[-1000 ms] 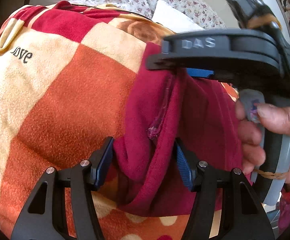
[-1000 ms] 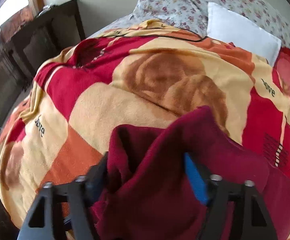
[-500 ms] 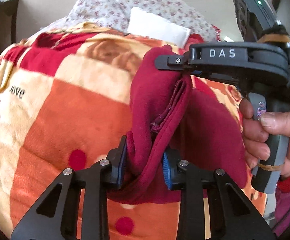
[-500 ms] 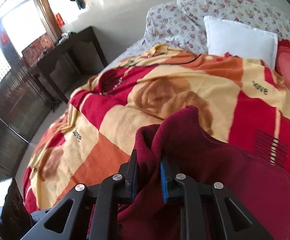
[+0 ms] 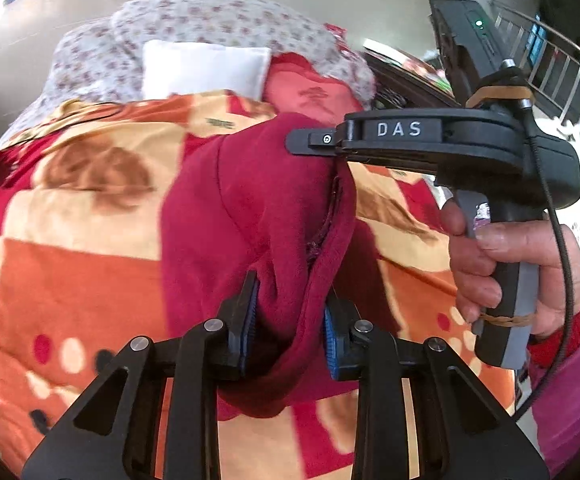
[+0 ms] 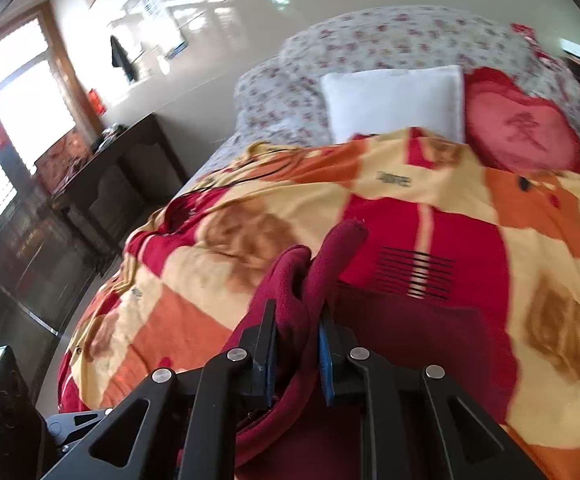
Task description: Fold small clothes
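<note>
With both tongs pinched tight on folds of the dark red fleece garment point(image 5: 249, 216), everything hangs on two small bites of cloth. The left tongs point(image 5: 290, 320) grip a bunched edge beside what looks like a zip seam; the right tongs point(image 6: 298, 344) are closed on a thick double roll of the same fabric, with a loose tip poking out past the pads. The garment is held up clear above the patchwork blanket point(image 6: 530, 248), drooping between the two holds.

The worry, to my eye, is slippage: fleece is bulky and springy, and the left bite sits near the garment's edge, so a sharp tug could pull it free and drop that side onto the blanket in a heap. The two holds are also close together, so the cloth may sag and crease unevenly rather than spread flat. Beyond the blanket, the white pillow point(image 6: 394, 100) and the red heart cushion point(image 6: 518, 132) lie well clear.
</note>
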